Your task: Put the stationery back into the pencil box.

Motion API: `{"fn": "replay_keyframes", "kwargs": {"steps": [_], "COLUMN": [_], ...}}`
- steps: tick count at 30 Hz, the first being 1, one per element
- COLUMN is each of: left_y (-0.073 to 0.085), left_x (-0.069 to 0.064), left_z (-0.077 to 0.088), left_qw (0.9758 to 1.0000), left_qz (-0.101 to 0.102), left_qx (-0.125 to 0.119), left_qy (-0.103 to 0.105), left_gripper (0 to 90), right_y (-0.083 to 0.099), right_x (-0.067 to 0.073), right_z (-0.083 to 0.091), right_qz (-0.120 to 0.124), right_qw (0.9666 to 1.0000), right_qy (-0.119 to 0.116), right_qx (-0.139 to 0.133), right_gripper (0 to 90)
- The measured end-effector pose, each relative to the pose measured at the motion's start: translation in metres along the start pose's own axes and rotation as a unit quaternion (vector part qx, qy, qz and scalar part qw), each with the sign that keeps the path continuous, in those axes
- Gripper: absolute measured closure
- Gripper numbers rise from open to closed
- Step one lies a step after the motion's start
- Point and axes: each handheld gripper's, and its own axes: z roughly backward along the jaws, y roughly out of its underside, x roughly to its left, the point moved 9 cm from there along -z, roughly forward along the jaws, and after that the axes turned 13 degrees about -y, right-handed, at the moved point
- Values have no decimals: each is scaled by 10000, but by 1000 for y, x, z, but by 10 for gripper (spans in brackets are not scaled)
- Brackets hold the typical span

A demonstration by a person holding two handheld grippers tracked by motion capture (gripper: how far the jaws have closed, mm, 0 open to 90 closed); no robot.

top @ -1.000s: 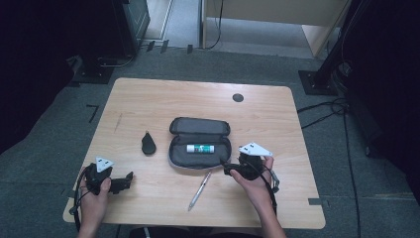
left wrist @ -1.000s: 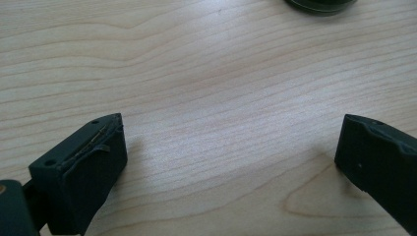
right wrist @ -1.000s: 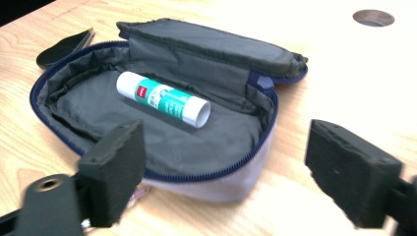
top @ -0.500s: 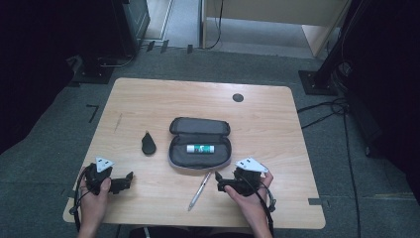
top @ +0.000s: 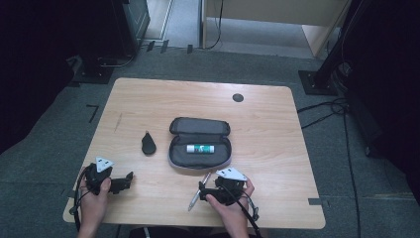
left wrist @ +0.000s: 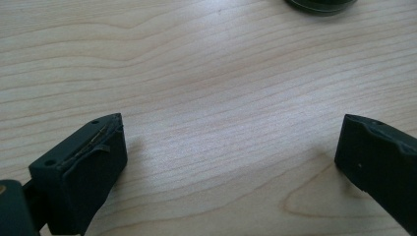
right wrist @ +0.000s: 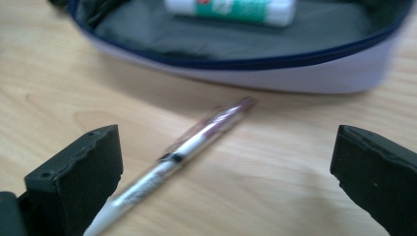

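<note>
Right gripper (top: pixel 202 191), lower centre of the high view, is held low over the pen (right wrist: pixel 182 153) with jaws just opened wide and nothing gripped; the pen lies slantwise between them, presumably lined up for a pickup. Pen: slim, glossy, silver-white. Just beyond it, the soft oval case (top: pixel 200 142) lies unzipped, a glue stick (top: pixel 201 148) inside. Left gripper (top: pixel 130 179), lower left, is parked wide over bare wood-grain table (top: pixel 277 124).

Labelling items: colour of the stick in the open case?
White with a green label, glue stick; clearest in the right gripper view.
</note>
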Motion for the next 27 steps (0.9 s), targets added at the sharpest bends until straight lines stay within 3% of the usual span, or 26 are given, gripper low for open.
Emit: {"fn": "replay_keyframes", "kwargs": {"steps": [5, 10, 16, 22, 27], "left_y": [0, 0, 0, 0, 0], "left_x": [0, 0, 0, 0, 0], "left_z": [0, 0, 0, 0, 0], "left_qw": [10000, 10000, 10000, 10000, 10000], "left_qz": [0, 0, -1, 0, 1], "left_qx": [0, 0, 0, 0, 0], "left_qy": [0, 0, 0, 0, 0], "left_gripper": [0, 0, 0, 0, 0], "right_y": [8, 12, 13, 16, 17], "right_x": [12, 24, 31, 28, 29], "right_z": [-14, -20, -23, -20, -16], "right_qz": [39, 27, 317, 701, 803], "right_qw": [9998, 9997, 9992, 9961, 9956], "right_qy": [-10, -34, 30, 464, 328], "right_qx": [216, 240, 245, 262, 341], "right_gripper": [0, 2, 138, 298, 470]}}
